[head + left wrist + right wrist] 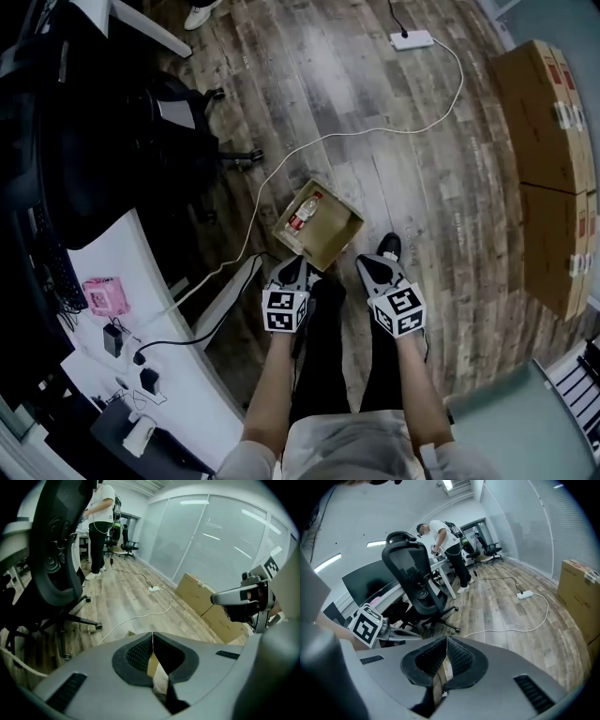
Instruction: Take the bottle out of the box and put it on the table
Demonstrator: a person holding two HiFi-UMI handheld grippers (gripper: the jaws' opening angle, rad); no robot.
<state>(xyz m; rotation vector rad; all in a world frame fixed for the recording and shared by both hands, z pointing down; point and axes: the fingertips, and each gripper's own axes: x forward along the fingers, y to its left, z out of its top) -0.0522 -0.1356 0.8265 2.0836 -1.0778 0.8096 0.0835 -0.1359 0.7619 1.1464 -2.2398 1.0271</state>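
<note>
An open cardboard box (330, 236) stands on the wooden floor in the head view. A clear bottle (303, 214) with a red label lies in its left part. Both grippers hang just on the near side of the box. My left gripper (293, 265) is shut and holds nothing; in its own view the pads (140, 651) meet, with a strip of the cardboard (153, 665) showing below them. My right gripper (372, 268) is shut too, pads (459, 656) together and nothing between them. Each gripper shows in the other's view: the right gripper (243, 597) and the left gripper's marker cube (365, 625).
A white table (141, 309) with a pink item (105, 295) and cables runs along the left. A black office chair (141, 141) stands beside it. A white cable (375, 131) crosses the floor to a power strip (412, 39). Stacked cartons (548, 150) line the right. A person (450, 550) stands far off.
</note>
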